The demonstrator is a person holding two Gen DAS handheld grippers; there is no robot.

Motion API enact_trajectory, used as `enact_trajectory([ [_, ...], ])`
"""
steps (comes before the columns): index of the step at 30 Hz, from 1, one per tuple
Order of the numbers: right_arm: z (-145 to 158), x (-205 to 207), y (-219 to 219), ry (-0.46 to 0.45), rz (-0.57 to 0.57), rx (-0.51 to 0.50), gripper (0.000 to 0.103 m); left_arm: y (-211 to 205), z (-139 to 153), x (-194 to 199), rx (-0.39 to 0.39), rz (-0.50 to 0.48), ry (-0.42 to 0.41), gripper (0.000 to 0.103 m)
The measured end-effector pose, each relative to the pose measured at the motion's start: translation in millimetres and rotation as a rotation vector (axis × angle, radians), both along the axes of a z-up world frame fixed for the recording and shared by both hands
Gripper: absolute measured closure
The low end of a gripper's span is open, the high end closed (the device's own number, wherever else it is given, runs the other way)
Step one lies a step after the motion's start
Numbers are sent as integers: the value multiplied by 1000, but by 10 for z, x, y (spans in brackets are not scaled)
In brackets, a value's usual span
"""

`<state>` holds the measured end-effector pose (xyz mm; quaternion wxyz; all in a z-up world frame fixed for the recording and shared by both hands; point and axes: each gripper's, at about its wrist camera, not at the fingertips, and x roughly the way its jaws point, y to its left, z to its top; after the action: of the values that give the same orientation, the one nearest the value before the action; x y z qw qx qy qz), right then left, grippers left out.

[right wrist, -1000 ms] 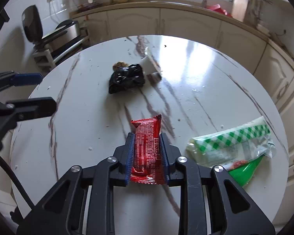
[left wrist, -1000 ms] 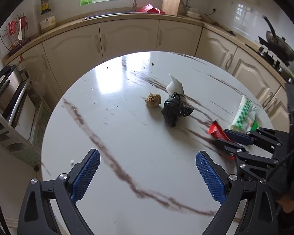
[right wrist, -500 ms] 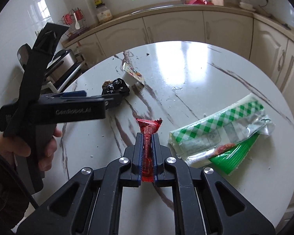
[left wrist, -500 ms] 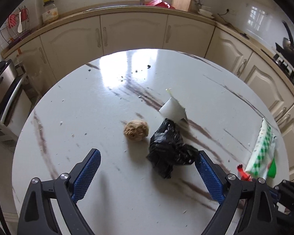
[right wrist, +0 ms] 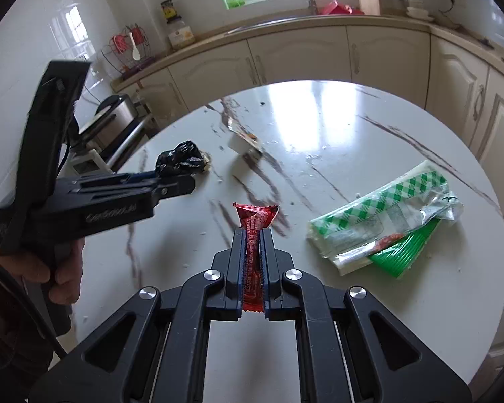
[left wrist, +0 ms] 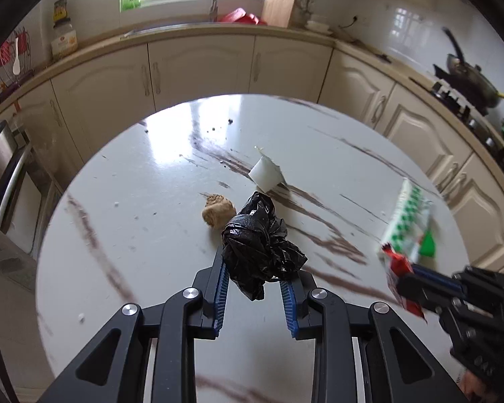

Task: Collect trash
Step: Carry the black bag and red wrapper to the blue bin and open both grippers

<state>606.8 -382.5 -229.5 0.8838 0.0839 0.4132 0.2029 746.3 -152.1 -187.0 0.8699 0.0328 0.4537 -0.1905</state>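
The left gripper (left wrist: 254,277) is seen with its blue-padded fingers (left wrist: 221,288) partly drawn in around a crumpled black plastic bag (left wrist: 260,247); the bag is lodged between the pads, its lower folds hanging down between them, and firm clamping cannot be confirmed, since a gap remains beside the right pad. In the right wrist view the same gripper (right wrist: 171,181) is seen from the side, held in the person's left hand (right wrist: 55,268), with the black bag (right wrist: 179,161) at its tips.

The right gripper (right wrist: 253,235) is clenched on a red snack wrapper (right wrist: 255,221), which is pinched upright between the pads, its crimped upper end fanning out above them. In the left wrist view this gripper (left wrist: 416,273) appears at the right edge, the red wrapper (left wrist: 398,277) projecting from it above the tabletop.

Just beyond the black bag a small brown lump (left wrist: 218,210) is seen on the round marble-patterned table (left wrist: 134,201), and farther back a white cup (left wrist: 267,174) lies tipped on its side. To the right of the clamped wrapper a green-and-white checked package (right wrist: 386,215) lies flat on the table (right wrist: 336,134), with a green plastic piece (right wrist: 405,250) against its near edge. Cream kitchen cabinets (left wrist: 198,67) are visible behind the table.
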Motion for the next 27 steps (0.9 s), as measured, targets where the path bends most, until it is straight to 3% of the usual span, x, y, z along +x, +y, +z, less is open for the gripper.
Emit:
enact_trajectory([
  [9,484,-447,637,-84,47,-29,95,726,401,-785,-58,-1,-119,79],
  [16,773,-760,1602,-140,160,-35,95,1710,433,-1423,-89,53,-151,79],
  [21,778,-856,2462,-139,281,-24,94,2688,384,-1967,-84,153,-150,78],
  [27,471,-850,3478,-76,421,-9,95,3715,147,-2346,-65,282,-93,78],
])
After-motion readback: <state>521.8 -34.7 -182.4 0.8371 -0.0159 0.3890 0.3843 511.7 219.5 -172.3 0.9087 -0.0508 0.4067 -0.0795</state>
